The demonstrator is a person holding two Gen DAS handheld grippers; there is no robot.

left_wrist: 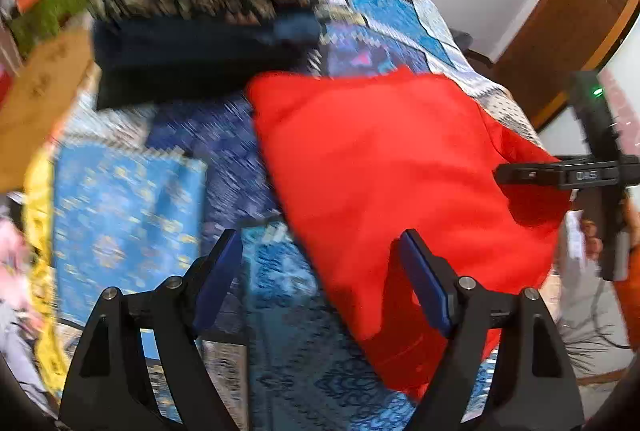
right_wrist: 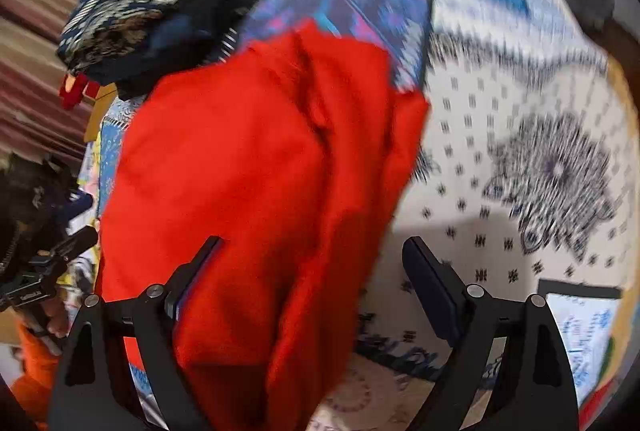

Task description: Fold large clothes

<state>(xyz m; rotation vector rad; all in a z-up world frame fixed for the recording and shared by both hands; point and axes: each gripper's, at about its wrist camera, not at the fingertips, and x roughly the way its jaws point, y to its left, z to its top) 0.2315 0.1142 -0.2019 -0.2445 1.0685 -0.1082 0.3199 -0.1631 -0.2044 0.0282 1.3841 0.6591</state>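
A red garment (left_wrist: 392,175) lies folded in a rough rectangle on a blue patterned bedspread (left_wrist: 128,207). My left gripper (left_wrist: 320,255) is open above the garment's left edge, holding nothing. The right gripper's body (left_wrist: 568,175) shows at the garment's right edge in the left wrist view. In the right wrist view the red garment (right_wrist: 248,191) fills the middle, with a raised fold along its right side. My right gripper (right_wrist: 312,263) is open, its jaws wide apart over the garment's near part, gripping nothing. Both views are motion-blurred.
A stack of folded dark and patterned clothes (left_wrist: 192,7) sits at the far left of the bed, and shows in the right wrist view (right_wrist: 132,15). A white patterned part of the bedspread (right_wrist: 520,167) lies right of the garment. A wooden door (left_wrist: 568,31) stands behind.
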